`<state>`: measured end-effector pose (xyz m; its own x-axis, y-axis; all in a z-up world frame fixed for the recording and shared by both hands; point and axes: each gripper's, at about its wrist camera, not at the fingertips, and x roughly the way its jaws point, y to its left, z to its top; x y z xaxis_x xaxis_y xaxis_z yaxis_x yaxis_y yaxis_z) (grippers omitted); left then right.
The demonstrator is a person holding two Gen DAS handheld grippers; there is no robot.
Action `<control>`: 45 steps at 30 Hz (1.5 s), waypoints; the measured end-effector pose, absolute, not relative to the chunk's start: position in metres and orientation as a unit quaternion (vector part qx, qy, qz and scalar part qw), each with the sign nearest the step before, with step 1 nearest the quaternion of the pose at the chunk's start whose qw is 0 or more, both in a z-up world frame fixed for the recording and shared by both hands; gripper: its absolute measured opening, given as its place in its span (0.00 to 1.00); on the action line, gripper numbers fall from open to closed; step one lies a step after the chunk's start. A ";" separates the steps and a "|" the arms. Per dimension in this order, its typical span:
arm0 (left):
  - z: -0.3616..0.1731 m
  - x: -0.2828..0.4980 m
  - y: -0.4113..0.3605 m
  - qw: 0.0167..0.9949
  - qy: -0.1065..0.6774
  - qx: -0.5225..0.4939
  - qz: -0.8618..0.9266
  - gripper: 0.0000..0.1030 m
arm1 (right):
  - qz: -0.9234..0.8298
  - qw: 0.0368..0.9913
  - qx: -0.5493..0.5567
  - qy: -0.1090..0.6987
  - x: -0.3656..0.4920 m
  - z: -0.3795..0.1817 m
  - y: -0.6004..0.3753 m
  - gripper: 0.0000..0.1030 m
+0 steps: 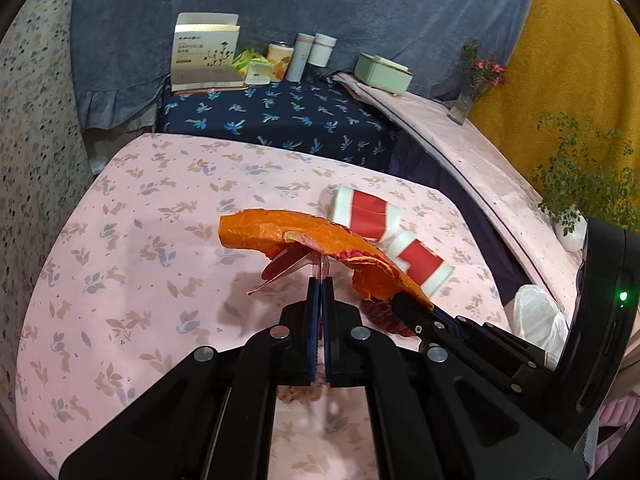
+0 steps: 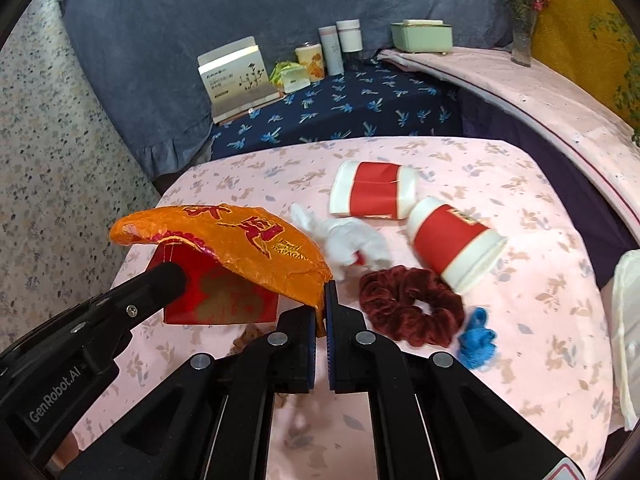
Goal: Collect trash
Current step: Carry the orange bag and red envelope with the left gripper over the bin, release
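Observation:
A crumpled orange wrapper (image 2: 240, 240) with red print hangs over the pink floral table (image 2: 520, 200). My right gripper (image 2: 321, 312) is shut on its near edge. My left gripper (image 1: 321, 280) is shut on a thin red packet (image 2: 220, 300) that sits under the wrapper (image 1: 304, 232); from the left wrist it shows edge-on. The right gripper (image 1: 404, 300) reaches in from the right in that view. On the table lie two red-and-white paper cups (image 2: 372, 194) (image 2: 456, 244), a white crumpled tissue (image 2: 348, 240), a dark red scrunchie (image 2: 408, 308) and a blue scrap (image 2: 478, 344).
A white plastic bag (image 2: 628, 320) hangs at the table's right edge. Behind, a dark blue floral surface (image 1: 280, 120) carries a white box (image 1: 206, 58), cylinders (image 1: 310, 56) and a green case (image 1: 384, 74). A vase (image 1: 472, 88) and a plant (image 1: 580, 176) stand on the right ledge.

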<state>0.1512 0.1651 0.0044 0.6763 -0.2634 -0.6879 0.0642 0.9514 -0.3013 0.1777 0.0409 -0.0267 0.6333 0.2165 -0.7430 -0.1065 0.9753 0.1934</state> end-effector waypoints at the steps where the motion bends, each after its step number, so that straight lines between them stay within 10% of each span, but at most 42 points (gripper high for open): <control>1: 0.008 0.148 0.159 0.908 0.390 -0.122 -0.094 0.01 | 0.087 0.903 0.068 0.416 0.174 -0.024 0.036 0.04; 45: 0.020 0.085 -0.166 0.851 0.384 0.016 -0.357 0.01 | -0.190 0.880 0.228 0.371 0.019 -0.044 -0.291 0.04</control>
